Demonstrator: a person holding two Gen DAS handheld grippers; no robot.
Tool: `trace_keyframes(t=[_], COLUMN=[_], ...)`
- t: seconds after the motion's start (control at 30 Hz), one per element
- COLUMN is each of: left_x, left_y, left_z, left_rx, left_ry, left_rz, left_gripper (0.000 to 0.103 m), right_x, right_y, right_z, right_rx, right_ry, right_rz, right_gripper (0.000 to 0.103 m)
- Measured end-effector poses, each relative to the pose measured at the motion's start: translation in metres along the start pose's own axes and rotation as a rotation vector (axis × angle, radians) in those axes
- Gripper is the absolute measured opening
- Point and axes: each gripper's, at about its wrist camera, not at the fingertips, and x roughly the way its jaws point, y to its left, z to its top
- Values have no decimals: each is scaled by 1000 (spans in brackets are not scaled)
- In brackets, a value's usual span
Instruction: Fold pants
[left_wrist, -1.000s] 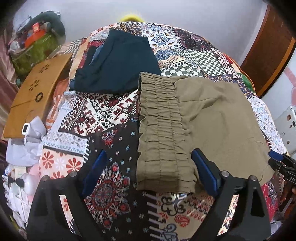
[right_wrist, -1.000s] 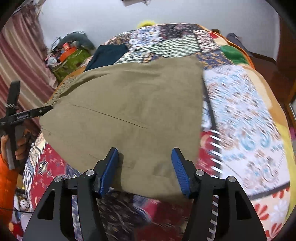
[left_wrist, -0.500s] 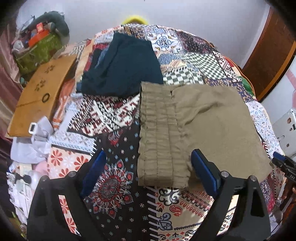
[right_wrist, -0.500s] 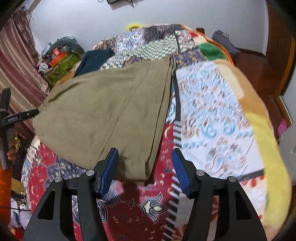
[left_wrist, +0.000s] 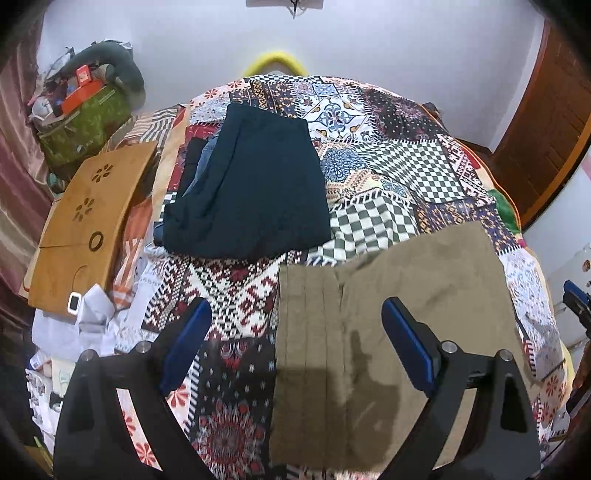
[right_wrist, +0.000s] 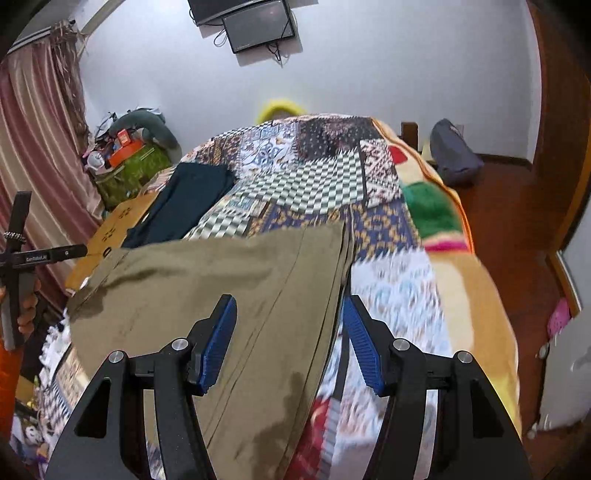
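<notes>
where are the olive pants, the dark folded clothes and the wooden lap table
olive pants (left_wrist: 424, 295), left wrist view, flat leg panel
dark folded clothes (left_wrist: 258, 184), left wrist view, top layer
wooden lap table (left_wrist: 81, 229), left wrist view, top surface

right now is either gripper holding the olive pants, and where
Neither. The left gripper and right gripper are both open above the olive pants.

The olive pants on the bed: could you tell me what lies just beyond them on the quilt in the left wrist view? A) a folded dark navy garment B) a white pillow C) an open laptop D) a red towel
A: past the olive pants, a folded dark navy garment lies flat on the patchwork quilt.
</notes>
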Motion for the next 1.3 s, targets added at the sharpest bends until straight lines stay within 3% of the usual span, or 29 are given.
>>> trace_keyframes(t=[0.43, 0.73, 0.8, 0.83, 0.9, 0.97, 1.0, 1.13, 1.3], left_x=[74, 92, 92, 92, 93, 93, 92, 95, 100], left_y=[10, 9, 8, 7, 8, 11, 14, 28, 27], left_z=[18, 10, 8, 7, 6, 5, 4, 0, -7], left_rx=[-55, -60, -43, -41, -50, -71, -88, -166, -146], left_ry=[130, 156, 134, 130, 126, 115, 100, 92, 103], left_rz=[-29, -70, -83, -94, -132, -149, -146, -183, -121], left_gripper=[94, 94, 89, 81, 68, 62, 58, 56, 59], right_x=[113, 194, 204, 207, 211, 213, 213, 214, 220], right_y=[-41, -56, -56, -54, -47, -44, -44, -47, -40], right_z=[54, 66, 62, 60, 56, 54, 54, 52, 50], right_rx=[82, 77, 68, 51, -10, -53, -60, -70, -103], right_ry=[126, 229, 250, 256, 258, 276, 278, 288, 292], right_rz=[16, -74, -78, -81, -132, -156, -162, -167, -200], right_gripper=[56, 56, 49, 38, 31, 17, 15, 12, 11])
